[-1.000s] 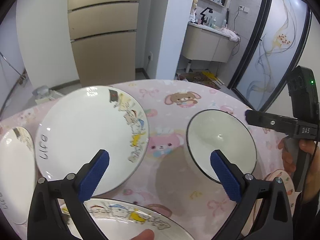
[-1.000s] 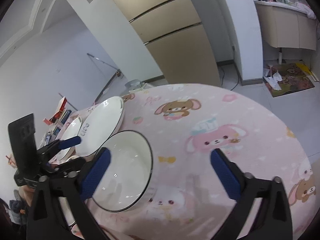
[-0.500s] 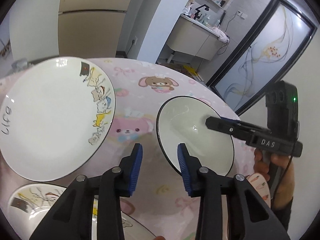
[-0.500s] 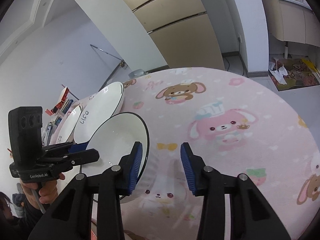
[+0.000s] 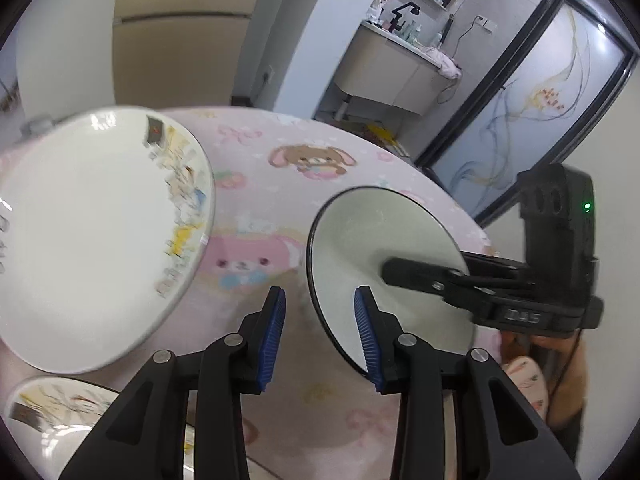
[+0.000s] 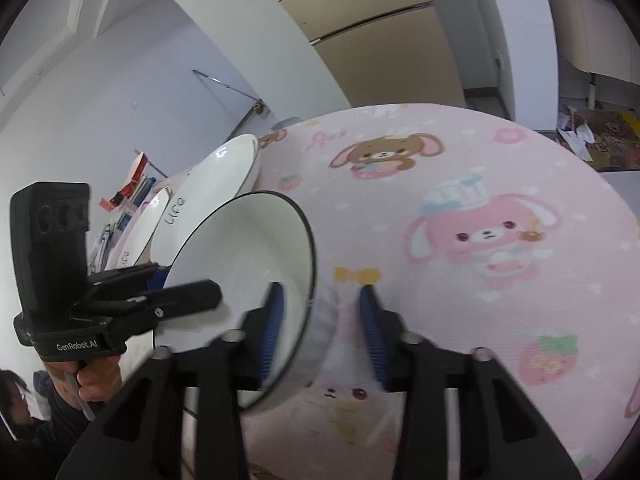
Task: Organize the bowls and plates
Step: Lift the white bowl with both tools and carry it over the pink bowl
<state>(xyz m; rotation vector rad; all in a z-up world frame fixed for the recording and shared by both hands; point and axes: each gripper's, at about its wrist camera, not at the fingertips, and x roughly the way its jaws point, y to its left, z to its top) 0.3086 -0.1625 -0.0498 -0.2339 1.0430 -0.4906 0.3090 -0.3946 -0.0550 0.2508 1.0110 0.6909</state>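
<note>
A white bowl with a black rim (image 5: 376, 240) (image 6: 244, 264) sits on the pink cartoon tablecloth. My left gripper (image 5: 320, 332) straddles its near-left rim, jaws narrowed around the wall. My right gripper (image 6: 320, 332) straddles the opposite rim, one pad inside the bowl and one outside. Both grippers seem to clamp the bowl wall. A large white plate with cartoon print (image 5: 92, 232) lies to the left of the bowl. It also shows in the right wrist view (image 6: 208, 196) behind the bowl.
Another printed plate (image 5: 52, 412) lies at the near left, and a further plate (image 6: 140, 228) beyond the large one. The round table (image 6: 480, 168) drops off at its far edge. A cabinet, a vanity and a glass door stand behind.
Both grippers went from wide open to narrowed around the bowl's rim, one on each side. The bowl now looks tilted and closer in both views.
</note>
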